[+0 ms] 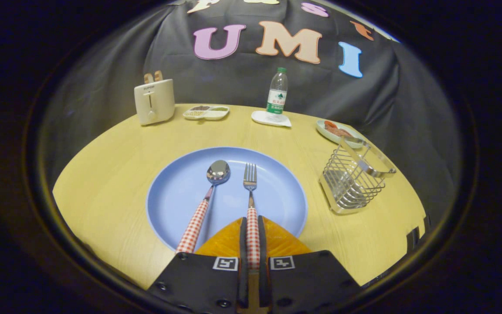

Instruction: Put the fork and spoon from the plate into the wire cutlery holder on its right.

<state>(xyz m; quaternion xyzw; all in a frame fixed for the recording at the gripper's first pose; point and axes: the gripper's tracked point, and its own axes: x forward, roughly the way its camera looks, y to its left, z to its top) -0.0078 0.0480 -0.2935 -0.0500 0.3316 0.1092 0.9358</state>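
Note:
A blue plate (177, 192) lies on the yellow table just ahead of my fingers. On it lie a spoon (209, 192) on the left and a fork (251, 192) on the right, both with red-and-white checked handles. My gripper (252, 224) is shut on the fork's checked handle, with both fingers pressed against its sides. The fork's tines point away from me and still rest over the plate. The spoon's handle runs down past the left finger, apart from it. The wire cutlery holder (355, 179) stands to the right of the plate and has nothing in it.
A white toaster (154, 101) stands at the table's far left. Beside it is a divided white dish (206, 112). A water bottle (277, 93) stands on a white coaster at the far middle. A plate of food (338, 131) sits just behind the wire holder.

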